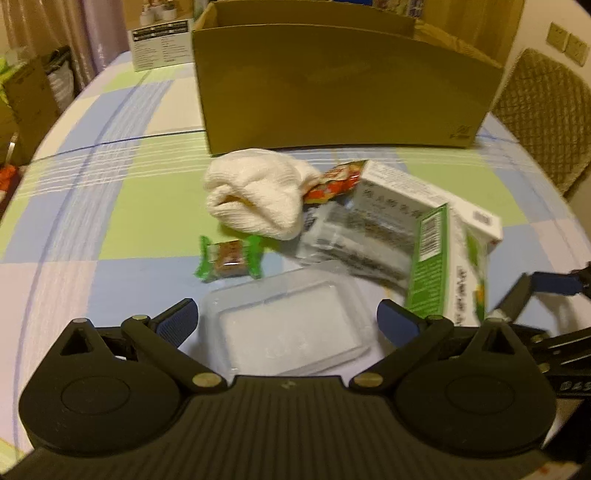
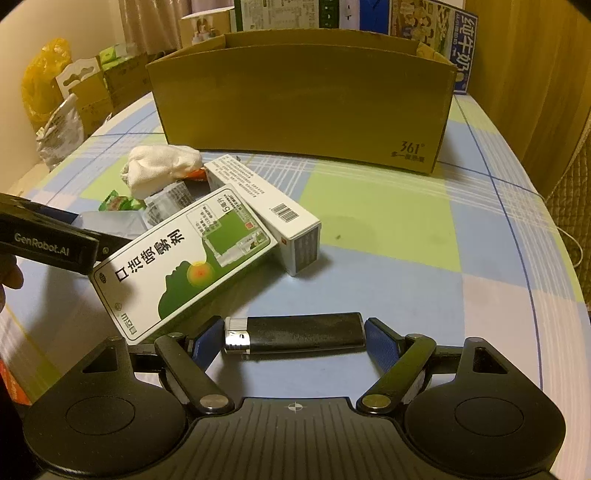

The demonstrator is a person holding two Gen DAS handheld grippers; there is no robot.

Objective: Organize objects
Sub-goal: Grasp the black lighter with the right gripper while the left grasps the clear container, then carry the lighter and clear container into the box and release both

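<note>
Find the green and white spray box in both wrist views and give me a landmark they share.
Left wrist view: the green and white spray box is at right, tilted, near the left claw.
Right wrist view: it lies left of centre, leaning on the white box.
Shared landmark: the cardboard box at the back of the table.

The table [image 2: 369, 206] is covered with a checked cloth of pale green, blue, white and lilac squares. Beyond its far left edge, curtains [image 1: 44, 33] are seen hanging, with stacked cardboard cartons [image 2: 99, 88] and a yellow plastic bag [image 2: 40, 77] set on the floor below them. To the right of the table a quilted beige chair back [image 1: 546, 114] is placed, and wall switches [image 1: 567, 42] are mounted above it. The room is lit by warm, yellowish indoor light.
</note>
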